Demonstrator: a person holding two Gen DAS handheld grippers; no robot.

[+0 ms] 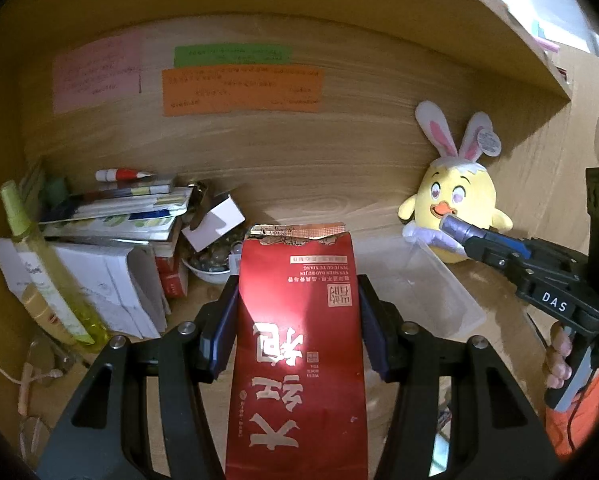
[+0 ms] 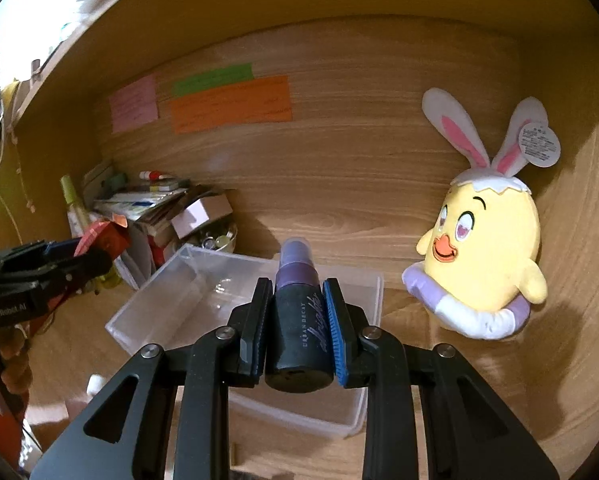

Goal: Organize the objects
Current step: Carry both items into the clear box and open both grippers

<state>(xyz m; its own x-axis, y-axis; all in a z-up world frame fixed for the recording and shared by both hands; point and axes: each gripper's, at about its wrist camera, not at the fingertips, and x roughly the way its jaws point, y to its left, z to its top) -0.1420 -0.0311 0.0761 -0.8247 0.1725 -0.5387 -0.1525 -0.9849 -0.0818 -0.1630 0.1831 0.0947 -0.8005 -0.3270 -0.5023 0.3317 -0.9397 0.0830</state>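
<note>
Far left I see a messy stack of books and papers [image 1: 115, 216] against the wooden wall, my left gripper [image 1: 297, 320] clamped on a red foil tea pouch with gold lettering [image 1: 299, 340] held above the desk, then a clear plastic rectangular box [image 2: 171, 304] on the desk, my right gripper [image 2: 297, 328] clamped on a dark purple-capped spray bottle [image 2: 299, 320] over it, a yellow plush chick with bunny ears [image 2: 487, 248] far right

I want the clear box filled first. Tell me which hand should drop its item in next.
Right, probably. The right gripper holds the dark spray bottle directly over the clear plastic box. The left gripper holds the red pouch, with the box off to its right.
</note>
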